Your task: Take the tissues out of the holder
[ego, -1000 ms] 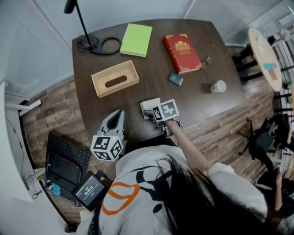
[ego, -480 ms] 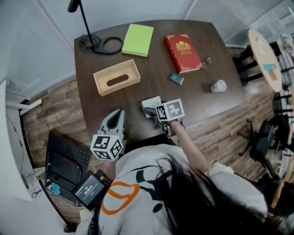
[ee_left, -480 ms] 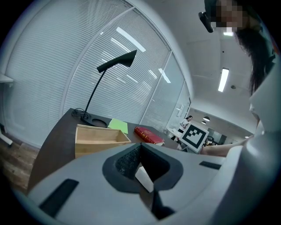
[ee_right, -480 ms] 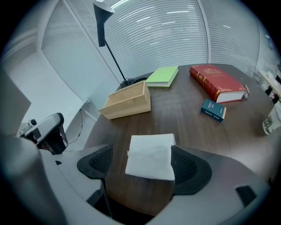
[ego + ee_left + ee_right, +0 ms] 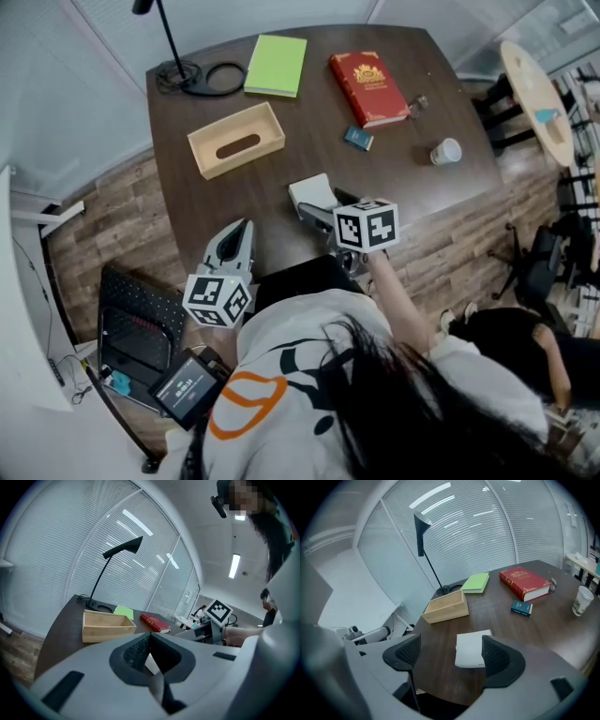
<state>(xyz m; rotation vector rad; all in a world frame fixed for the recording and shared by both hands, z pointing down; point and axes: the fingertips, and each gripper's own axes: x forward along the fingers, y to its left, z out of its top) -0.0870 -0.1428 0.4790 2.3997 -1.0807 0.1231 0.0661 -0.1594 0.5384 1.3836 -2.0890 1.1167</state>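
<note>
Two grippers in the head view: left gripper (image 5: 244,230) at the edge of the dark table (image 5: 403,122), right gripper (image 5: 315,212) beside the flat white tissues (image 5: 310,191), which lie apart from the boxy pale-wood holder (image 5: 235,141); left gripper view, ribbed jaws pressed together, empty; right gripper view, jaws wide, framing the tissues on the tabletop.

White tissue stack (image 5: 309,192) lies flat near the worktop (image 5: 309,112) front edge. Light wooden holder (image 5: 236,141), open side up with an oval slot, sits well apart to the back-left.
</note>
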